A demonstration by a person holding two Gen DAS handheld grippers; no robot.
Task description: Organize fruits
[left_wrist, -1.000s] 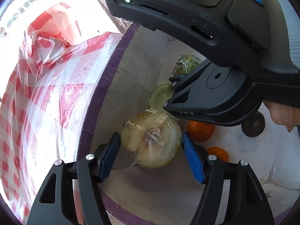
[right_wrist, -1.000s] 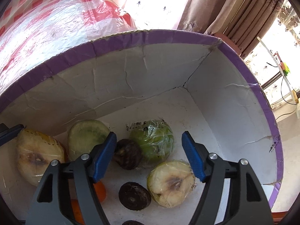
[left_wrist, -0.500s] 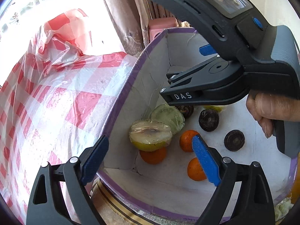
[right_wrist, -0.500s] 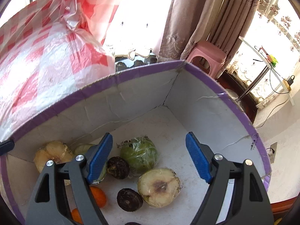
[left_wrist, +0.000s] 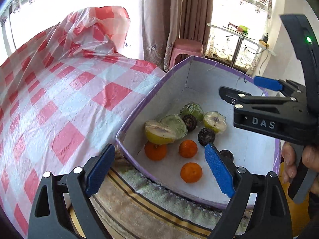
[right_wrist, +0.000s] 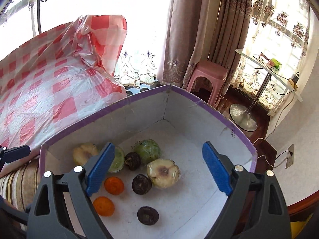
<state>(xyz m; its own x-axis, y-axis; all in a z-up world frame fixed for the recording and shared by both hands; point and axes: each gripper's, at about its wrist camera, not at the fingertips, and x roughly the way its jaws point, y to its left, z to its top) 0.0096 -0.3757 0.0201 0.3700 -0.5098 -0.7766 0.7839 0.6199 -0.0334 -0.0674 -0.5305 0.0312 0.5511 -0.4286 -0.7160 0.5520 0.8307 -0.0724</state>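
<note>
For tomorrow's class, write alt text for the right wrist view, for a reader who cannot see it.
The open right gripper, holding nothing, hangs over a white box with a purple rim that contains wrapped fruit halves, two oranges and three dark round fruits. Behind are a red checked plastic cover, a pink stool and curtains.

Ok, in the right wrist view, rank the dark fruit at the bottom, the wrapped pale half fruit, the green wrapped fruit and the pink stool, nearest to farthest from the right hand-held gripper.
1. Dark fruit, box front.
2. Pale half fruit, box middle.
3. Green wrapped fruit, toward the back wall.
4. Pink stool, beyond the box by the curtain.
</note>
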